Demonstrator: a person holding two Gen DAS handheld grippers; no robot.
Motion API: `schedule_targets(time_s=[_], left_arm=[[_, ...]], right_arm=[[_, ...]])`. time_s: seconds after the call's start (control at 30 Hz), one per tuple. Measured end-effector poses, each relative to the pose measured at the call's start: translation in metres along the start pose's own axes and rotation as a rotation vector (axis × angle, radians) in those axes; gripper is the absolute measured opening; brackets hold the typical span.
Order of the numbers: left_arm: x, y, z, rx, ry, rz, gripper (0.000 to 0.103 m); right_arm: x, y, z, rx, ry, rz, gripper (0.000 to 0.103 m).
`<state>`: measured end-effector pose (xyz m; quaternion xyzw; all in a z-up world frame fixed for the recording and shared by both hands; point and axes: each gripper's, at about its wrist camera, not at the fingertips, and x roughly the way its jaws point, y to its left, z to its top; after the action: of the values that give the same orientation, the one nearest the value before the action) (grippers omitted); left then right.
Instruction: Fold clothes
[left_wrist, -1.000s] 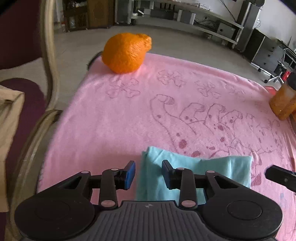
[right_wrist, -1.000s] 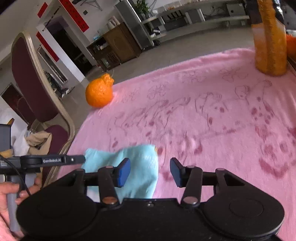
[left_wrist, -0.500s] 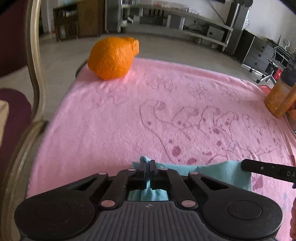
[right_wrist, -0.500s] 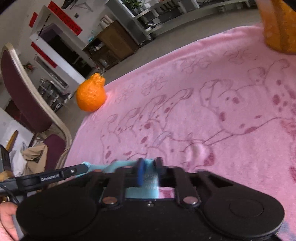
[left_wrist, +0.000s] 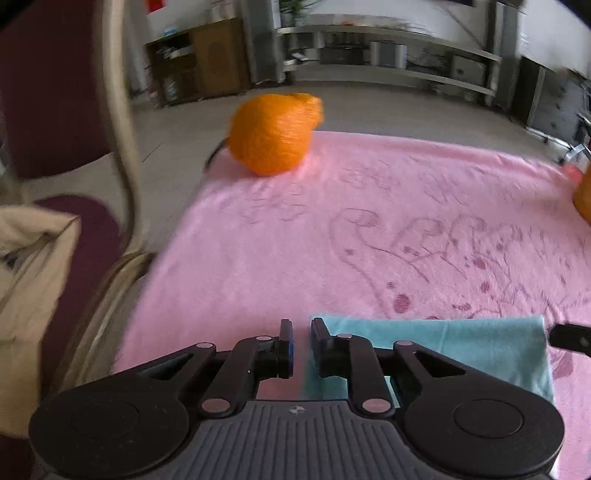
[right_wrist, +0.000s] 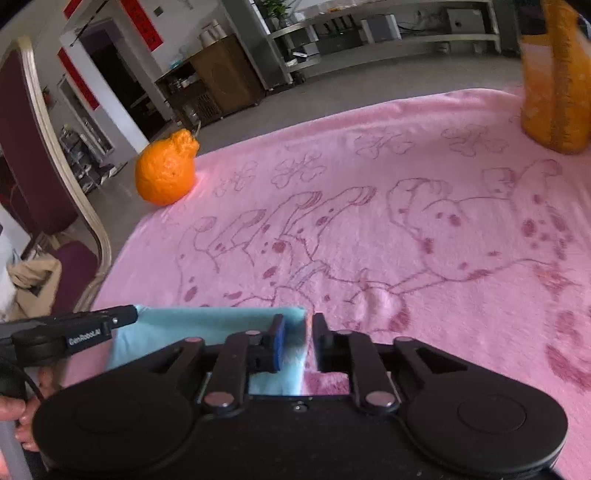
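Both my grippers, left (left_wrist: 302, 345) and right (right_wrist: 298, 341), have released the cloth (left_wrist: 443, 341); near the blanket's (left_wrist: 295, 240) front edge, their parted fingers might snag its fold.

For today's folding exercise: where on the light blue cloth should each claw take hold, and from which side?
Take the light blue cloth at its two short ends, one claw each: the left claw at its left edge, the right claw at its right edge. Come in low from the near side, since it lies flat on the pink blanket as a wide, folded strip.
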<state>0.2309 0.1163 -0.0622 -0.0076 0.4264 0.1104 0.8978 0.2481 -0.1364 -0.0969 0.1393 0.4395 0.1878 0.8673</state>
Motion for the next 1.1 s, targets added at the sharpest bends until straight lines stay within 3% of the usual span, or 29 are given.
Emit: schedule_targets(time_s=[0.13,0.23,0.4,0.43,0.47,0.57,0.7,0.83,0.87,0.93,0.97,1.03,1.1], left_arm=[[-0.036,0.011,-0.012,0.015,0.048,0.038,0.018],[-0.071,0.017,-0.03,-0.004,0.07,-0.019,0.018],[-0.101,0.017,-0.058,-0.03,0.051,-0.205,0.018],[-0.095,0.013,-0.055,-0.029,0.05,-0.212,0.018],[-0.089,0.009,-0.053,-0.028,0.049,-0.219,0.018],[-0.072,-0.003,-0.046,-0.024,0.046,-0.241,0.008],[-0.048,-0.02,-0.037,-0.018,0.043,-0.269,0.007],[-0.011,-0.032,-0.033,0.006,0.103,-0.287,0.006],[-0.005,-0.033,-0.034,0.005,0.117,-0.275,0.01],[0.002,-0.029,-0.033,-0.028,0.143,-0.27,0.011],[0.003,-0.026,-0.032,-0.053,0.152,-0.272,0.012],[0.003,-0.018,-0.031,-0.103,0.146,-0.26,0.012],[-0.003,-0.012,-0.03,-0.122,0.127,-0.218,0.011]], right_arm=[[-0.043,-0.006,-0.001,0.033,0.024,-0.039,0.023],[-0.081,-0.01,-0.007,0.066,0.03,-0.028,0.025],[-0.13,-0.013,-0.026,0.157,-0.016,0.125,0.029],[-0.13,-0.012,-0.029,0.177,-0.012,0.155,0.029],[-0.128,-0.011,-0.03,0.189,-0.006,0.174,0.028],[-0.102,-0.005,-0.03,0.181,0.013,0.18,0.01],[-0.051,-0.003,-0.024,0.188,0.058,0.18,0.01],[0.004,-0.013,-0.024,0.289,0.16,0.316,0.011],[0.016,-0.017,-0.025,0.319,0.184,0.344,0.011],[0.037,-0.026,-0.028,0.371,0.234,0.371,0.01],[0.045,-0.032,-0.029,0.393,0.246,0.371,0.0],[0.05,-0.049,-0.029,0.464,0.228,0.398,0.0],[0.038,-0.067,-0.027,0.54,0.156,0.348,0.0]])
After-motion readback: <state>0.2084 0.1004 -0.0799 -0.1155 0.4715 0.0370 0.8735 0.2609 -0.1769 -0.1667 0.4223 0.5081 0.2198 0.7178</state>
